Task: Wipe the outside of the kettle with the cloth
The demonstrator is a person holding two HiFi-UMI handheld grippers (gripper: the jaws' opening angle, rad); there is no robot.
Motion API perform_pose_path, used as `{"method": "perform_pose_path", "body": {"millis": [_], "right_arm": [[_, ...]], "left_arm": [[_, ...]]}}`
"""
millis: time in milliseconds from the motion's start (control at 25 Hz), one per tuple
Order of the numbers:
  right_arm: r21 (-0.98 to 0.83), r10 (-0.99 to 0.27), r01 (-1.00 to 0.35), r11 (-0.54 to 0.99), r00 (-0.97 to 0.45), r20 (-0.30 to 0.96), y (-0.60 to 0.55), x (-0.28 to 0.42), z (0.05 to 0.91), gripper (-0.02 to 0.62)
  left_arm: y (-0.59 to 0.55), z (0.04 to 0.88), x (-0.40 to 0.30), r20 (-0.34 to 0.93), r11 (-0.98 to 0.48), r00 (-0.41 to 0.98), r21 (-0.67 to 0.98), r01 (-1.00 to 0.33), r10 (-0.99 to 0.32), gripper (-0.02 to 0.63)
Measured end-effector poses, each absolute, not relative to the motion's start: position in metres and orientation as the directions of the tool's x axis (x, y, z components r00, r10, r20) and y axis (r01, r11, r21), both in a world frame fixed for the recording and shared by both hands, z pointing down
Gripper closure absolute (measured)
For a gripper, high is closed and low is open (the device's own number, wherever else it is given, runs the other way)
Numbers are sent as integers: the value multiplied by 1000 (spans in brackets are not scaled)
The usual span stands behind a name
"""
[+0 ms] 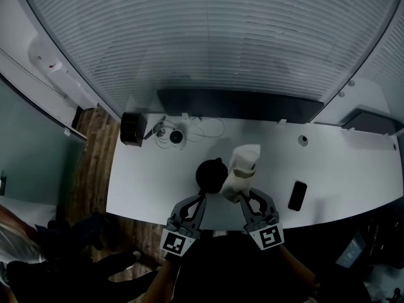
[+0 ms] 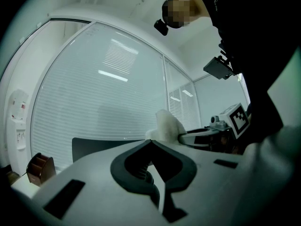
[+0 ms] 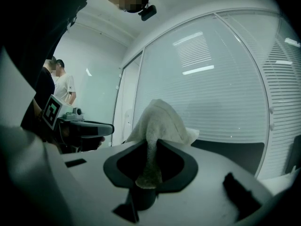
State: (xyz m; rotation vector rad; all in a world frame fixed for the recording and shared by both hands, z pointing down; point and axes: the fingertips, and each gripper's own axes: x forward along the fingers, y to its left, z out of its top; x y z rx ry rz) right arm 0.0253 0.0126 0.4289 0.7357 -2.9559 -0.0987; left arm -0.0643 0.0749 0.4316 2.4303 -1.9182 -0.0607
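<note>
Left gripper (image 2: 151,142): I hold it level, jaws together, nothing between them.
Right gripper (image 3: 150,144): level, beside the left one, clamped on the cloth (image 3: 160,117), which stands up out of the jaws.
Kettle (image 1: 211,174): black, upright on the table (image 1: 151,182), just ahead of my left gripper; I cannot see inside it.
Cloth: just right of the kettle.
Around: phone (image 1: 297,196) lies right of my right gripper; dark box (image 1: 133,129) sits well ahead, to the left.
</note>
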Motion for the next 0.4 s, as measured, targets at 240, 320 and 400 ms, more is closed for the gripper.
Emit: {"method": "perform_pose_path", "body": {"millis": [240,320,400], "right_arm": [[101,-465,-457,884,-881,88,18,25,435,529],[97,-466,-458,884,-880,88,19,25,436,529],[97,-466,-458,884,-880,90,19,26,436,529]], "left_arm": [[75,435,-67,-5,-235,235,56,-970,-972,603],[75,436,-67,-5,-234,234,58,-971,-972,603],[76,437,-67,-3,-232,232,60,-971,-973,603]]}}
